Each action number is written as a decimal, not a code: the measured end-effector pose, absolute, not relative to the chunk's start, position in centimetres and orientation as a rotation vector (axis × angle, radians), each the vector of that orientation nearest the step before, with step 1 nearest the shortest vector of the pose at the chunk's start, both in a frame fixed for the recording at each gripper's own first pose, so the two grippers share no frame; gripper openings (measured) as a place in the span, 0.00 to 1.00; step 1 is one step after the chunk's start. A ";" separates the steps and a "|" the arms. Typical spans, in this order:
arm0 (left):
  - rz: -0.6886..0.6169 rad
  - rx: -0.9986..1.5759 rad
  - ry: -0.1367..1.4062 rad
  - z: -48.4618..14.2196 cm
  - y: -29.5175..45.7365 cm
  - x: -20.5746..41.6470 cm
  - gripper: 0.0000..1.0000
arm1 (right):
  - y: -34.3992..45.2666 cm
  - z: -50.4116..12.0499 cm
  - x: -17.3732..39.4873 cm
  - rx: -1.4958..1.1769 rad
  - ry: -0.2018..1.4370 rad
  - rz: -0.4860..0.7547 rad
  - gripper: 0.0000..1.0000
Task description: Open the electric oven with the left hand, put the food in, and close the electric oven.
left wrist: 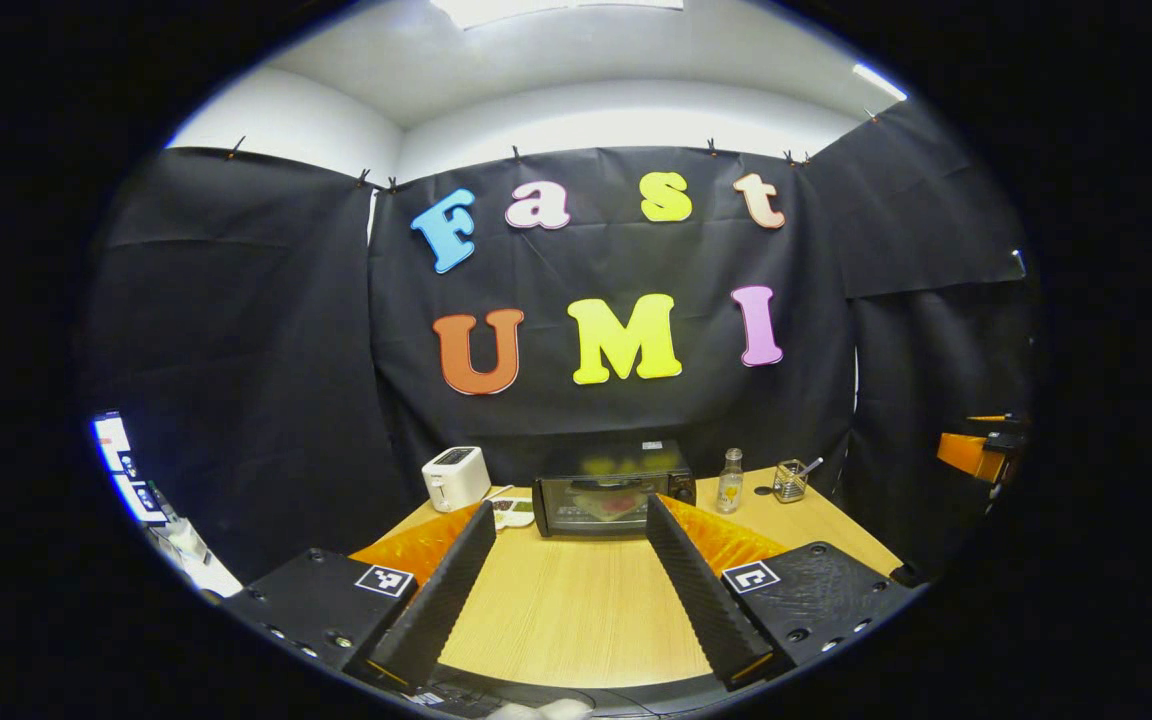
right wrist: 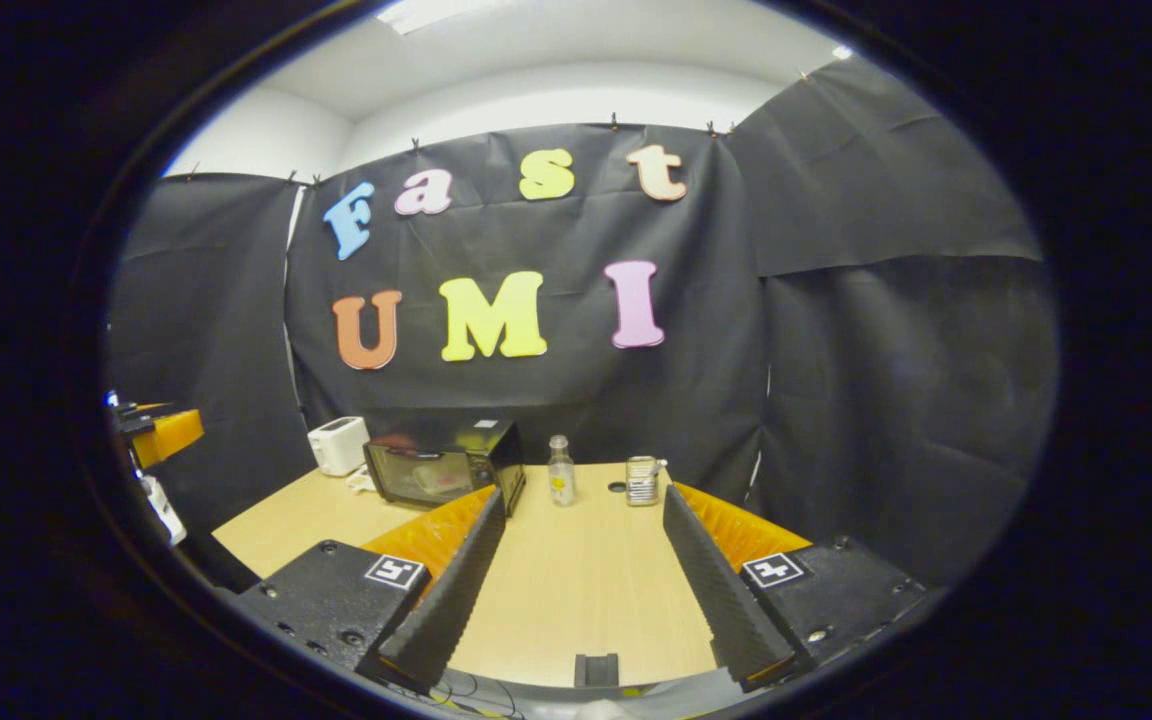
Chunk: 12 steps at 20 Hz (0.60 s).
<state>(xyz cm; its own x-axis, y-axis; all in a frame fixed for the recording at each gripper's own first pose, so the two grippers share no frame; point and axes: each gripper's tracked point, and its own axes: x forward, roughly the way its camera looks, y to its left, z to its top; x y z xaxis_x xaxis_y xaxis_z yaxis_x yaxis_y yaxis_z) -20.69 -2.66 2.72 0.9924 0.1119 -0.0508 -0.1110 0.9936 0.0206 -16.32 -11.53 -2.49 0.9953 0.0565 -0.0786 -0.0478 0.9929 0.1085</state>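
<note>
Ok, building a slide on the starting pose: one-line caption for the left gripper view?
Left gripper open above the wooden table, facing the closed electric oven at the far edge.

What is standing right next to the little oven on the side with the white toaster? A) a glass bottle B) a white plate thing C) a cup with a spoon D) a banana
B: in the left gripper view a small white dish sits between the toaster and the oven; the bottle and cup stand on the oven's other side.

No legible text or labels appear on the oven [left wrist: 612, 490] or elsewhere.
</note>
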 end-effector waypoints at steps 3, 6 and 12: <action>0.101 -0.002 0.041 3.0 -1.1 -21.4 0.97 | -10.5 -1.8 -17.7 0.102 0.075 0.032 1.00; 0.099 0.009 0.036 2.7 0.7 -22.2 0.96 | -9.5 -1.2 -19.0 0.090 0.072 0.005 0.96; 0.017 0.009 0.038 1.9 1.7 -22.8 0.96 | -7.2 0.2 -21.8 0.059 0.029 -0.052 1.00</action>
<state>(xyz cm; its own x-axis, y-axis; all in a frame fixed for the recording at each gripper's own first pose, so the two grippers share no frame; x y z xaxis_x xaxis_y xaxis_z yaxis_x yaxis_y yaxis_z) -22.82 1.66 1.89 0.9991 0.0172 -0.0378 -0.0169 0.9998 0.0092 -21.78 -7.18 0.16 0.9983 -0.0506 -0.0302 0.0523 0.9969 0.0586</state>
